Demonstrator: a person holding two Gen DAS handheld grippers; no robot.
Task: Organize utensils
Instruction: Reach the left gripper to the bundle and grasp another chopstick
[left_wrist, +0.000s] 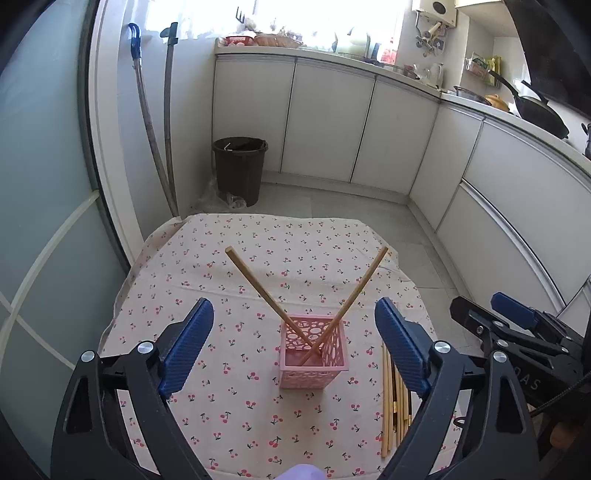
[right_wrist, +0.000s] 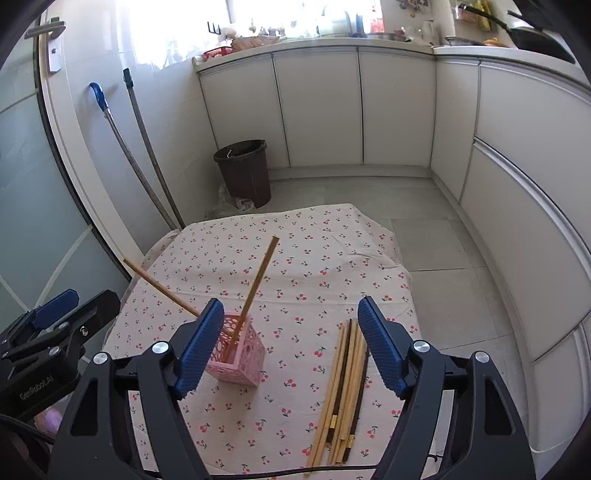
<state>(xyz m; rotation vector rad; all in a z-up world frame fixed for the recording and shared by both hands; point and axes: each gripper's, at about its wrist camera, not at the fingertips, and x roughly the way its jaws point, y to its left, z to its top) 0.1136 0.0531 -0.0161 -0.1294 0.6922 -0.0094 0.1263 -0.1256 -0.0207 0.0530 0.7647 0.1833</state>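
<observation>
— Where do the chopsticks stand?

— Two of them are in the pink holder (left_wrist: 313, 354), which sits upright on the cherry-print tablecloth (left_wrist: 236, 280). One chopstick (left_wrist: 264, 291) leans to the left, the other chopstick (left_wrist: 354, 295) to the right, so they cross inside the holder. The remaining chopsticks (right_wrist: 343, 384) lie flat in a loose bundle on the cloth, to the right of the holder and apart from it — pale ones mixed with a few dark ones.

— And the tongs?

— The left gripper (left_wrist: 295, 350) is spread wide and holds nothing, with the holder between its blue pads. The right gripper (right_wrist: 291, 347) is also spread and empty, above the cloth, with the bundle near its right pad.

— Anything behind?

— A dark bin (left_wrist: 240, 170) on the floor by white cabinets (left_wrist: 332, 122).
</observation>
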